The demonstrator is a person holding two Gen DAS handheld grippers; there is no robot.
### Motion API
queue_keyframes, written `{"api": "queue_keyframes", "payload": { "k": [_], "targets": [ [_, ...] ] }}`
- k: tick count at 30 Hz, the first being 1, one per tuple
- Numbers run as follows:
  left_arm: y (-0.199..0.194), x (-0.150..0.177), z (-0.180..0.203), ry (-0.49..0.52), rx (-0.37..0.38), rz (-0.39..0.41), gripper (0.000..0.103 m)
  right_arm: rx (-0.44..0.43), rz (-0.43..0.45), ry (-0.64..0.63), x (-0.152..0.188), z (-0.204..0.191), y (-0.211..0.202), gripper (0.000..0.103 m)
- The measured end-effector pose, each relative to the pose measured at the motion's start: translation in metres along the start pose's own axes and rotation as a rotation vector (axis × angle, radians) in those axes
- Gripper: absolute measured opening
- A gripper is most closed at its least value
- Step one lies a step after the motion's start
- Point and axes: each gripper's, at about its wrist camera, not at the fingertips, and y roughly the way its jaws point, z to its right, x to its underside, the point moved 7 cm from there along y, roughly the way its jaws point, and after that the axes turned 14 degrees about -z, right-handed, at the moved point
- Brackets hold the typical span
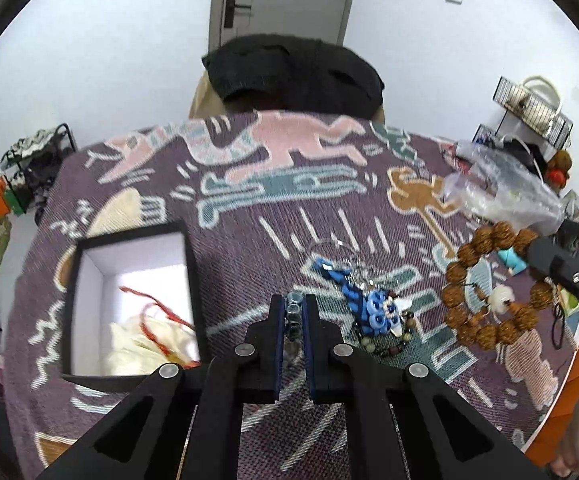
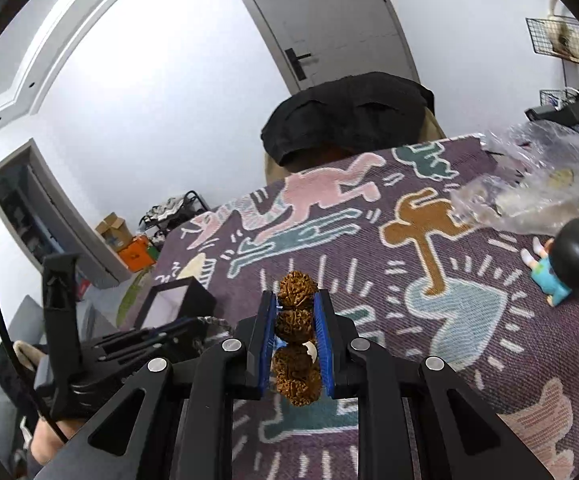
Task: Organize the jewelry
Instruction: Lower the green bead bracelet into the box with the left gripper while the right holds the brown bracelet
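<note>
My left claw (image 1: 293, 312) pinches a string of clear glassy beads (image 1: 292, 316), lifted near the open black box with white lining (image 1: 129, 304) for stowing. My right claw (image 2: 296, 320) grips the brown wrinkled-seed bracelet (image 2: 295, 344) above the patterned counter (image 2: 469, 320), awaiting its turn, I judge.

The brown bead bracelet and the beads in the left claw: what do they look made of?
Big brown wrinkled-bead bracelet: looks like carved seed or nut, matte, deeply furrowed surface, with one smooth white bead. Small clear bluish beads in the left claw: probably glass or crystal, translucent and glossy.
</note>
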Motion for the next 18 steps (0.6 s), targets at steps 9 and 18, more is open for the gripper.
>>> {"api": "queue_keyframes", "payload": {
  "k": [9, 18],
  "targets": [
    [-0.039, -0.009, -0.033, -0.045, -0.004, 0.070, 0.009, -0.027, 0.004, -0.043, -0.008, -0.031, 0.004, 0.020],
    [-0.056, -0.012, -0.074, -0.099, -0.027, 0.105, 0.009, -0.036, -0.004, -0.085, -0.012, -0.055, 0.012, 0.020]
  ]
}}
